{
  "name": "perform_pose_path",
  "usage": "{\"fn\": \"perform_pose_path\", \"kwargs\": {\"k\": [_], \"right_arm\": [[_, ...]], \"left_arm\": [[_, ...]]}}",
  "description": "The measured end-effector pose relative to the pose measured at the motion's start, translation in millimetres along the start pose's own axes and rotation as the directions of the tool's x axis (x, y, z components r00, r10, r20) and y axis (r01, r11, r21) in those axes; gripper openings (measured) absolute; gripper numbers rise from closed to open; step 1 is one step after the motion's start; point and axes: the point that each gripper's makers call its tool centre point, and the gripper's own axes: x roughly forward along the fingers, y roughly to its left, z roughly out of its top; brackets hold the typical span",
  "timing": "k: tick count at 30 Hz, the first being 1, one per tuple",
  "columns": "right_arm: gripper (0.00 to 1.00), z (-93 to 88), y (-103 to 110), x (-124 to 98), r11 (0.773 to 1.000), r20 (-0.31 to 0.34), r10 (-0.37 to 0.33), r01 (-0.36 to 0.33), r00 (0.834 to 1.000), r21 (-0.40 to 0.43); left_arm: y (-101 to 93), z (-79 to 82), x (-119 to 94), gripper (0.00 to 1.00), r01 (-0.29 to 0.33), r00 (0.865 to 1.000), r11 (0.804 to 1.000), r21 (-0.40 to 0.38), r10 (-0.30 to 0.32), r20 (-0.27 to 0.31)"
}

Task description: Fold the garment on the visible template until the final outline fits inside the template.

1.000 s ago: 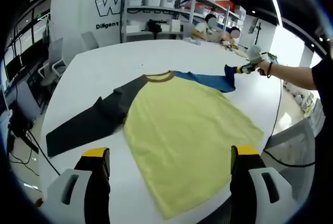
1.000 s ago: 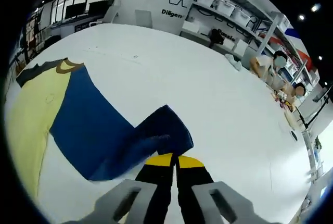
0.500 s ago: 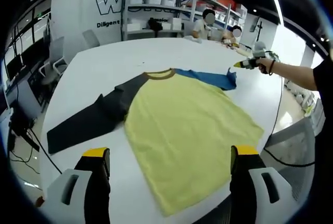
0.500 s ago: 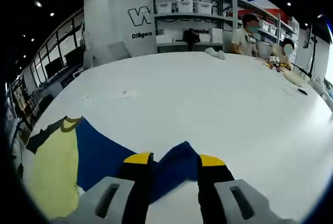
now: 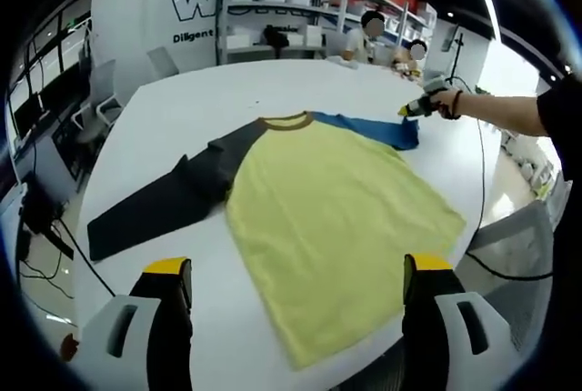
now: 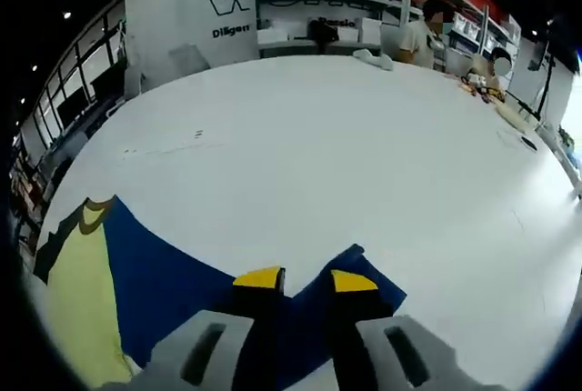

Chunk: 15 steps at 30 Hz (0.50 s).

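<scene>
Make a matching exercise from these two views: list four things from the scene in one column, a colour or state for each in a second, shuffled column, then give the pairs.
Things:
1. shirt body
2. far sleeve
3. near sleeve
4. left gripper

Descriptions:
A. blue
B. open, over the table edge
C. yellow
D. dark grey, stretched out flat

Pairs: 1-C, 2-A, 3-D, 4-B

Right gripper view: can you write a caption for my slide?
Right gripper over the shirt's blue sleeve on a white table.
</scene>
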Motion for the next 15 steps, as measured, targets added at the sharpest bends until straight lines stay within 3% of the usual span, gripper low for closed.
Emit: {"fn": "perform_pose_path", "kwargs": {"k": [2,4,7,11,15], "right_arm": [[0.0,1.0,-2.1,0.6,1.0,0.006,0.001,-0.001,1.0,-0.016],[0.0,2.7,-0.1,-1.9,0.999,0.019,0.024,-0.025,1.0,0.037],[0.0,10.6,-6.8,-12.3,0.999,0.053,0.021,-0.02,0.998,-0.028],[0.0,16.3,-10.1,-27.5,1.0,0.087,0.029,-0.029,0.996,-0.004],[0.0,20.0,-11.4,-43.5,0.999,0.111,0.018,-0.014,0.994,-0.041]], "left_arm": [[0.3,0.3,0.0,0.96,0.001,1.0,1.0,-0.003,-0.001,0.0],[0.7,0.5,0.1,0.96,0.0,1.0,1.0,-0.002,0.0,0.0],[0.7,-0.4,2.3,0.97,0.005,1.0,1.0,-0.001,-0.005,-0.001],[-0.4,0.8,3.5,0.97,0.008,1.0,1.0,0.007,-0.008,-0.003],[-4.7,5.6,1.1,0.98,0.024,1.0,1.0,0.018,-0.024,0.013]]}}
